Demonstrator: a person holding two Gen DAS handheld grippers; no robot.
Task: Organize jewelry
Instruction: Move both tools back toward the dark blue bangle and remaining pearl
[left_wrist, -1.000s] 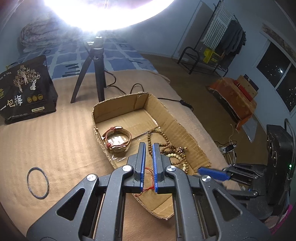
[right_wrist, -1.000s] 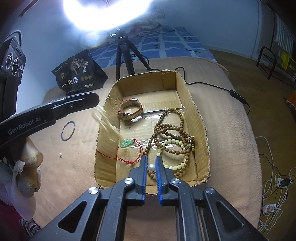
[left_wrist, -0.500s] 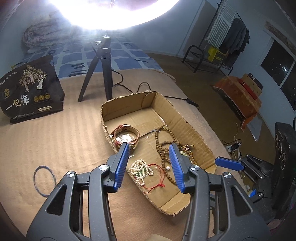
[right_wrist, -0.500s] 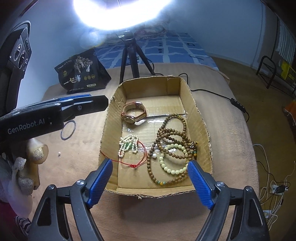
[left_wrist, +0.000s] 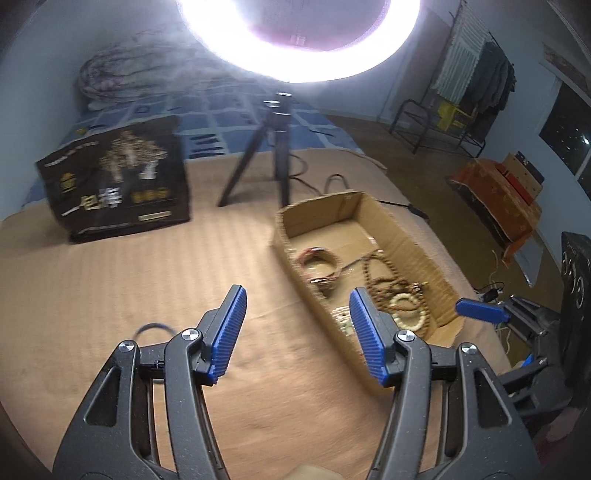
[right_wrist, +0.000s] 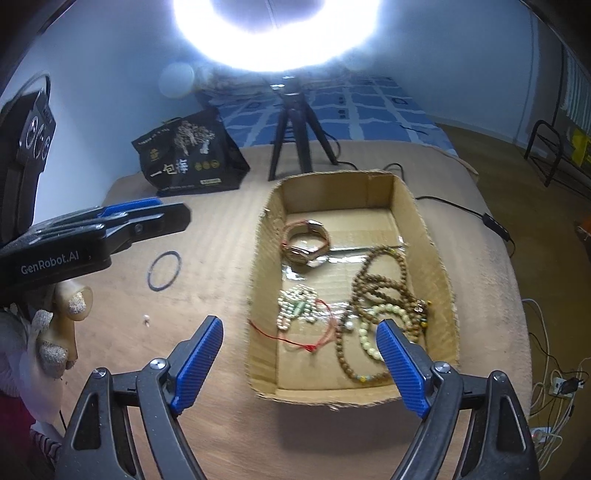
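left gripper (left_wrist: 295, 336) swung left off box (right_wrist: 439, 266), both grippers empty w/ jaws apart

Blown-out ring light (left_wrist: 299, 40) glared at top of both views, room beyond dim and bluish, left wrist view motion-blurred over cardboard box (left_wrist: 406, 236), strong fisheye bending, dark vignetted corners.

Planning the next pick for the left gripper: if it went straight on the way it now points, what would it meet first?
Probably bare tan bedcover. The left gripper, jaws open, points just left of the cardboard box. The dark ring lies further left, outside that line. Motion blur makes depth unclear.
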